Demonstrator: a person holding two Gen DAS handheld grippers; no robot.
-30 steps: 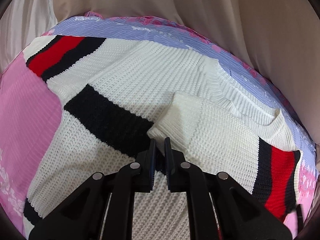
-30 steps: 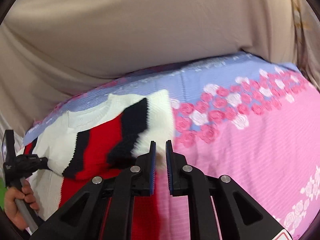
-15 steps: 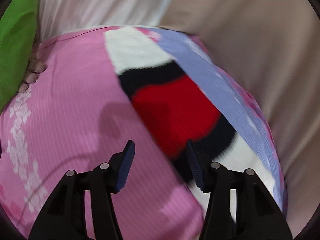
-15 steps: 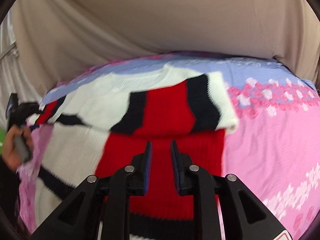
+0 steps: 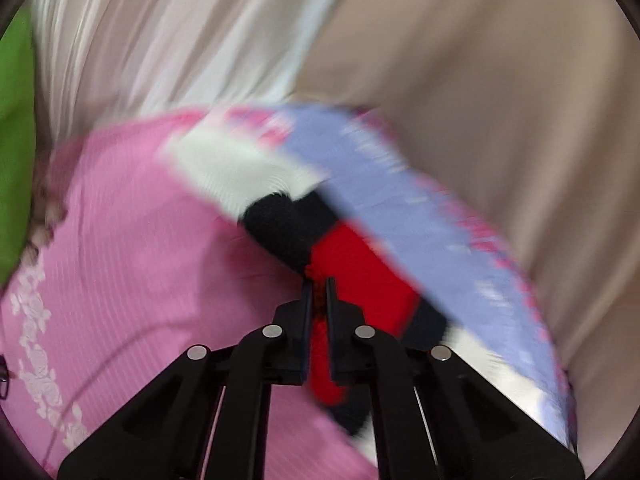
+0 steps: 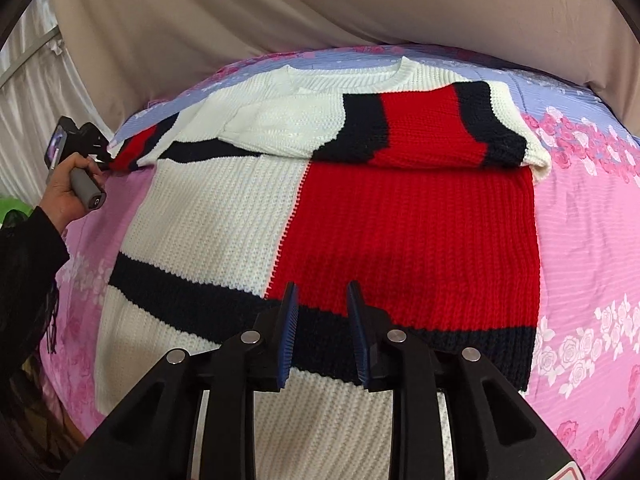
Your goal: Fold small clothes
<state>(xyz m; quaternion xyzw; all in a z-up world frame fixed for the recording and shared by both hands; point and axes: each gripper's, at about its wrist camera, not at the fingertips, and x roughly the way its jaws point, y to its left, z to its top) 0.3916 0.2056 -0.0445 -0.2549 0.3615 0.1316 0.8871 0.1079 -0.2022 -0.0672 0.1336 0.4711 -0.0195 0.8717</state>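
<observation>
A knit sweater [image 6: 248, 216] in white, red and navy blocks lies flat on the bed, neck at the far side. Its right sleeve [image 6: 432, 128] is folded across the chest. Its left sleeve [image 5: 352, 264] stretches out to the left. My left gripper [image 5: 319, 300] is shut on the red band of that sleeve; it also shows at the left of the right wrist view [image 6: 104, 156], held by a hand. My right gripper [image 6: 322, 304] is open and empty, hovering above the sweater's lower middle.
The bed has a pink sheet [image 6: 584, 248] with rose print and a lilac band [image 6: 560, 92] along the far side. Beige and white curtains [image 6: 320, 4] hang behind the bed. A green object [image 5: 16, 152] sits at the left.
My left gripper let go of the folded right sleeve, swung left, opened, then shut on the left sleeve. My right gripper released the right sleeve, pulled back over the hem and opened.
</observation>
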